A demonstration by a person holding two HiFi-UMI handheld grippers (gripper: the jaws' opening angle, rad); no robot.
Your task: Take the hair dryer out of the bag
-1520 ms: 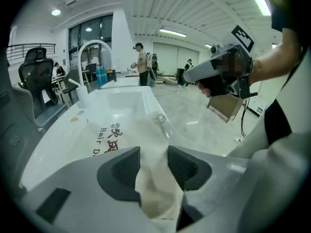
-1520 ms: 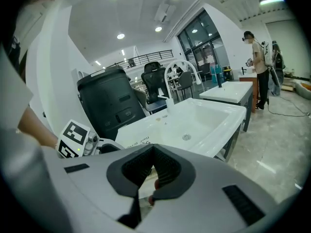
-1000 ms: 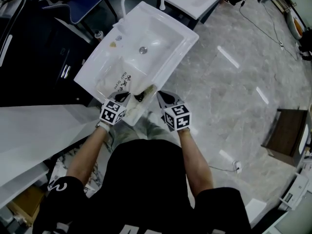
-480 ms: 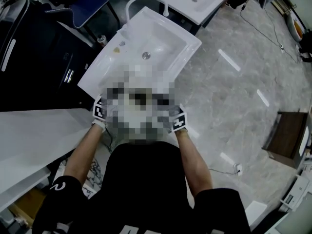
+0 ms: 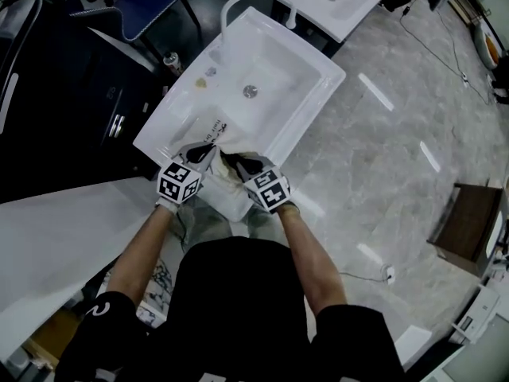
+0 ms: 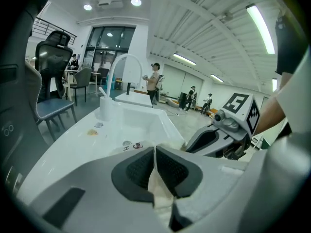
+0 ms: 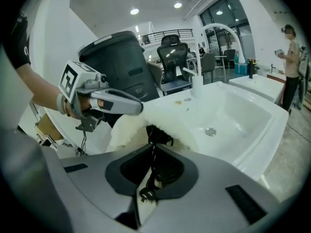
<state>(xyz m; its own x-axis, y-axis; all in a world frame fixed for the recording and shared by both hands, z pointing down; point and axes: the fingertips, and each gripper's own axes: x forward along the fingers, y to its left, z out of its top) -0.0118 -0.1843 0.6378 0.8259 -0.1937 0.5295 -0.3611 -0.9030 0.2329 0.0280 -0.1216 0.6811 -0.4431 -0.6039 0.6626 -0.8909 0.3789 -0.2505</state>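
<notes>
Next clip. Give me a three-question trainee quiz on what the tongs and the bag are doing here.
1. True or false: the left tongs are closed on fabric of the cream bag.
2. What do the right tongs pinch? A) the faucet B) a black cord C) the drain
3. Fill in: the bag drapes over the near edge of the white ____.

Key: 1 true; 2 B; 3 sink.

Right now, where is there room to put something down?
The white ceramic sink's basin is bare around the round metal drain, as is the flat rim left of it. The near edge is crowded: cream cloth bag, left claw, right claw.
</notes>
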